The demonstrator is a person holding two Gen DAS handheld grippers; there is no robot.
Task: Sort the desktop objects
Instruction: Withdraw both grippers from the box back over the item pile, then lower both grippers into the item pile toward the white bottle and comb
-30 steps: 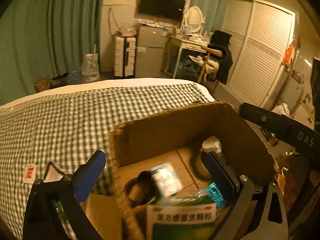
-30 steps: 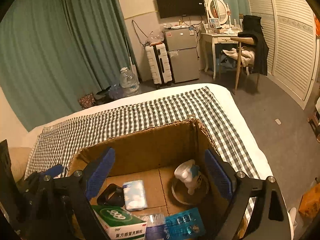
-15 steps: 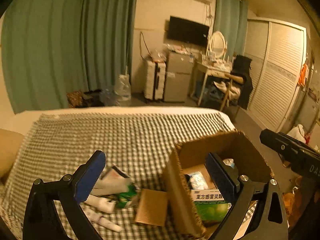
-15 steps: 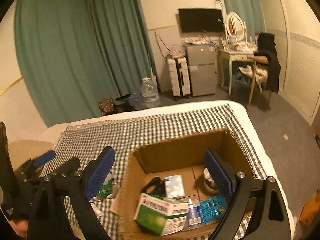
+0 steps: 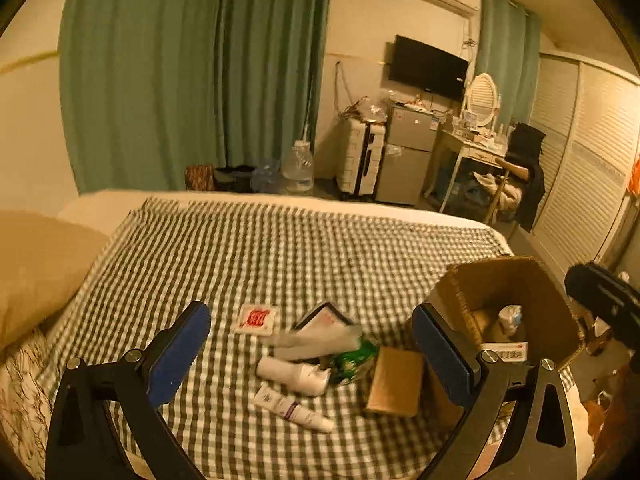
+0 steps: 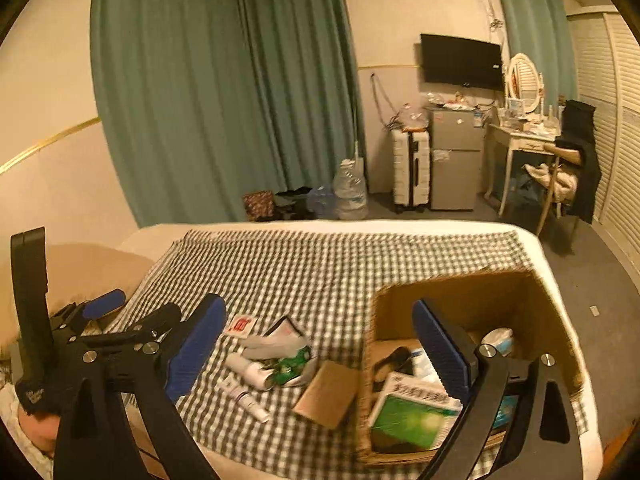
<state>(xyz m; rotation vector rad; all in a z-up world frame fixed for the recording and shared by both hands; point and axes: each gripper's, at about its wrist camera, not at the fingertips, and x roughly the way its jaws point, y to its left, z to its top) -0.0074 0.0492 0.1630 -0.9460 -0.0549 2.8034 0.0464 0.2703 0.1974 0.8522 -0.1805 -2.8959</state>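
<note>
While spread wide, both tongs (image 5: pixel 312 354) (image 6: pixel 320 344) empty

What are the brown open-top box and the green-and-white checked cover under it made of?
Brown open-top box: looks like corrugated cardboard, matte, with ragged, fuzzy cut edges along its rim. Green-and-white checked cover: seems to be woven fabric, matte, lying soft over the bed with slight ripples; fibre type can't be told.
</note>
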